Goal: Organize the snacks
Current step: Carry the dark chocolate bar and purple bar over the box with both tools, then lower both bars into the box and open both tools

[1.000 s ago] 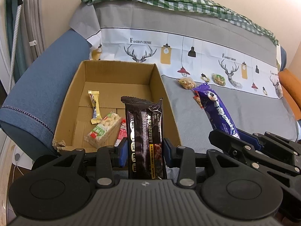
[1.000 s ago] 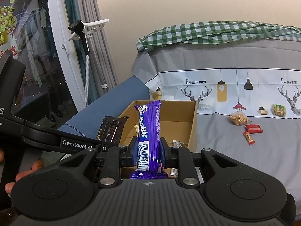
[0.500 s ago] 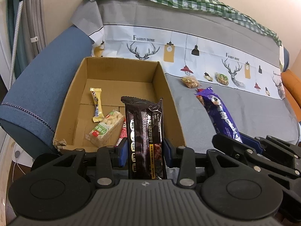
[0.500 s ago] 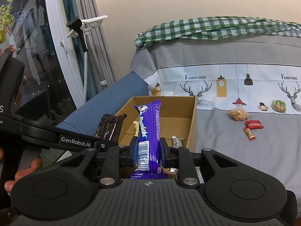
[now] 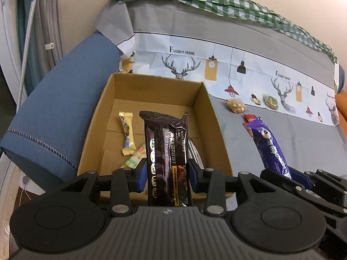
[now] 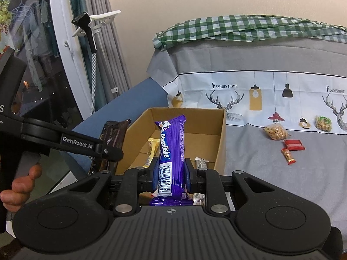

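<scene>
My left gripper [image 5: 167,176] is shut on a black truffle biscuit pack [image 5: 166,151], held upright over the near end of the open cardboard box [image 5: 203,99]. Inside the box lie a yellow candy bar [image 5: 126,133] and a green-and-white snack [image 5: 132,162], partly hidden. My right gripper [image 6: 170,174] is shut on a purple Alpenliebe pack [image 6: 171,149], upright in front of the same box [image 6: 220,143]. In the left wrist view that purple pack [image 5: 271,147] hangs to the right of the box, over the grey cover. The black pack [image 6: 112,136] shows at the left in the right wrist view.
Loose snacks lie on the sofa cover right of the box: a peanut bag [image 6: 275,131], a green-labelled bag [image 6: 323,122], a red packet [image 6: 293,145] and a small bar [image 6: 287,156]. A blue armrest [image 5: 58,112] borders the box's left. A person's hand [image 6: 19,184] grips the left tool.
Both grippers moved closer to the box with their packs still held. The box looks larger, and the black pack now covers more of the snacks inside it.
</scene>
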A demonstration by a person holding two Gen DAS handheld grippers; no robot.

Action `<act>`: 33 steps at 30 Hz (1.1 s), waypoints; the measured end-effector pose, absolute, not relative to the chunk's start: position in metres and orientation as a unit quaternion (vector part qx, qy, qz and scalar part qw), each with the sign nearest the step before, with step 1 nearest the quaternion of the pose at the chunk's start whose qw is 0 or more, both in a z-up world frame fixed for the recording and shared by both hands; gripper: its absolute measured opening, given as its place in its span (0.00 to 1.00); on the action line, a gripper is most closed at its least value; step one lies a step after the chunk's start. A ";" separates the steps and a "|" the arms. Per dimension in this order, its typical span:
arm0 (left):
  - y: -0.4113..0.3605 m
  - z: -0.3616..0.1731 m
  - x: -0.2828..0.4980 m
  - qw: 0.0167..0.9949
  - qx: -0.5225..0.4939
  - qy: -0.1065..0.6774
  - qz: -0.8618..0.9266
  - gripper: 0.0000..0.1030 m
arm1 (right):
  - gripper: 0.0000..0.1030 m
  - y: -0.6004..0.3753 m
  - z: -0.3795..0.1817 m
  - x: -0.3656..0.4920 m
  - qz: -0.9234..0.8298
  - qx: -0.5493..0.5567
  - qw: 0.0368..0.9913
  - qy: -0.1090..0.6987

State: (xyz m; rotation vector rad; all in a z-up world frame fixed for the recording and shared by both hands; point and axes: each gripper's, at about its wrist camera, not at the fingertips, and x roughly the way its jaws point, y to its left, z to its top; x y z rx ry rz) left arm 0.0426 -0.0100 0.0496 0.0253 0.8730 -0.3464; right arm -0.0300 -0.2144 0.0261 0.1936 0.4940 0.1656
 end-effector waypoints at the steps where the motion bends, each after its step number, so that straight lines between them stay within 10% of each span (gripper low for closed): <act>1: -0.010 0.050 0.047 0.892 0.011 0.420 -0.165 0.41 | 0.23 -0.214 0.026 -0.026 0.081 0.095 0.962 0.244; 33: -0.011 -0.034 0.183 0.858 0.038 0.500 -0.111 0.41 | 0.23 -0.205 -0.040 0.117 0.090 0.120 0.933 0.326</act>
